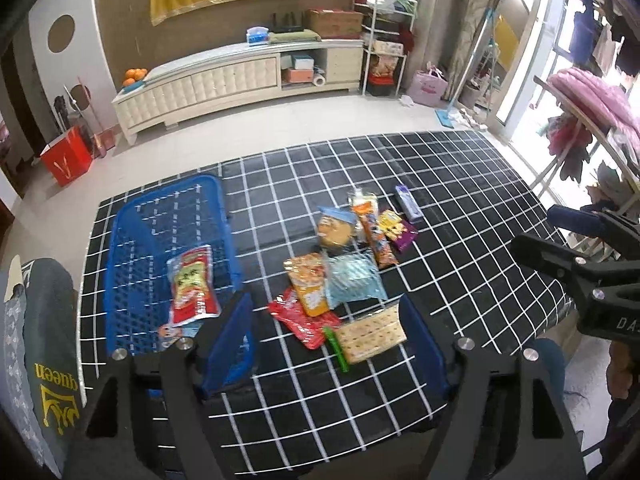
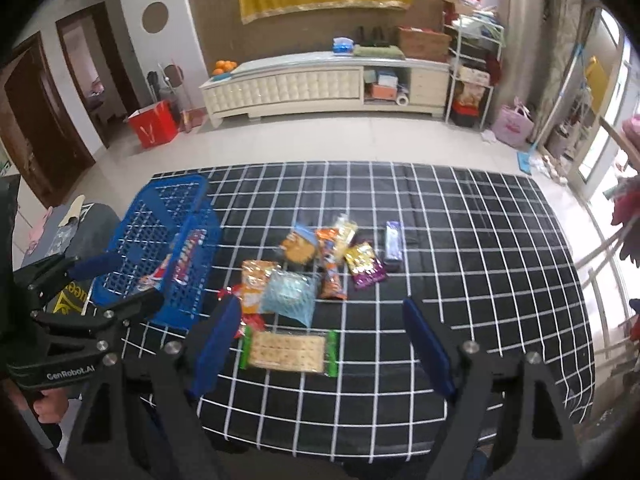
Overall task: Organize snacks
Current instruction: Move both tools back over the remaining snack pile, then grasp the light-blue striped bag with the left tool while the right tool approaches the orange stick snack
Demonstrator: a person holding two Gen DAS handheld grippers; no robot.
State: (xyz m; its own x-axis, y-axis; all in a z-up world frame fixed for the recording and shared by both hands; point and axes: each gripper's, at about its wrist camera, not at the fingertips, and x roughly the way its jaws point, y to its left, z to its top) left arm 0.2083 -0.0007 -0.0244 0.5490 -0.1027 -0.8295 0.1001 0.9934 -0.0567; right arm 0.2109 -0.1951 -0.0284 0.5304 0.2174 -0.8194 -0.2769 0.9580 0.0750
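Bare tablecloth (image 2: 460, 240) right of snack pile (image 2: 304, 272); basket (image 2: 168, 216) blocks left.

Black grid-cloth table (image 2: 480, 240), blue basket (image 2: 160, 216) at left, snack pkts (image 2: 292, 350) mid

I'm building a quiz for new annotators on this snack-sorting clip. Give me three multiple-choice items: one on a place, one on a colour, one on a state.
1. Where does the red-and-clear snack packet lie?
A. inside the blue plastic lattice basket
B. on the floor
C. on the cream cabinet

2. What colour are the end seals of the clear-wrapped cracker pack?
A. pink
B. green
C. white

3. How does the right claw stand?
A. shut on the purple packet
B. shut on nothing
C. open, holding nothing

Key: 1 A, the packet rests on the basket floor, within its walls. 2 B, green strips close both ends in the right wrist view. 3 C, its blue pads stand wide apart above the cracker pack, with nothing between them.
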